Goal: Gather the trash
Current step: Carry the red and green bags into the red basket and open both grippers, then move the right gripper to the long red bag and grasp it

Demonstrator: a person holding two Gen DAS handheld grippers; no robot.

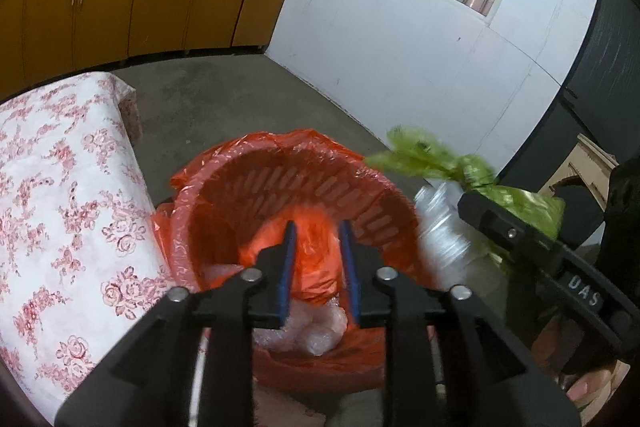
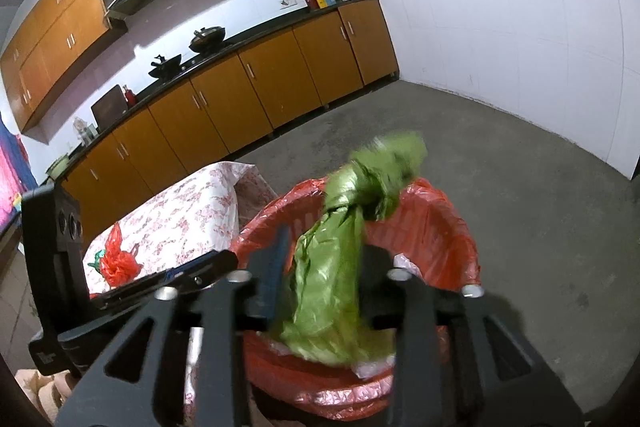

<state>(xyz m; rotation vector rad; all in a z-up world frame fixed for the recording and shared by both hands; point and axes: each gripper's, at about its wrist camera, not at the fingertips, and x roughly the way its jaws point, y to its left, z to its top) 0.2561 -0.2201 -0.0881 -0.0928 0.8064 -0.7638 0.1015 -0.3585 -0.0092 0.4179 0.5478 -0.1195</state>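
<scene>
The right gripper [image 2: 320, 267] was positioned directly above the bin [image 2: 448, 227], its fingers pinching a crumpled green plastic bag [image 2: 332, 267] whose knotted top rose above the fingertips, blurred. In the left wrist view the same green plastic bag [image 1: 440, 163] was seen beside the bin [image 1: 224, 179], at its right rim, with a blurred clear item, possibly a bottle [image 1: 440, 223], below it. The left gripper [image 1: 318, 267] was held over the bin opening with its blue-padded fingers spread apart and nothing between them. The bin was lined with a red liner [image 1: 280, 143] and contained red and pale plastic waste [image 1: 308, 327]. Just beside the bin stood a table under a floral cloth [image 2: 192, 219], on which a red bag [image 2: 118, 263] lay. Farther back, orange cabinets [image 2: 256, 99] under a dark counter [image 2: 256, 35] carried two woks [image 2: 206, 39].
</scene>
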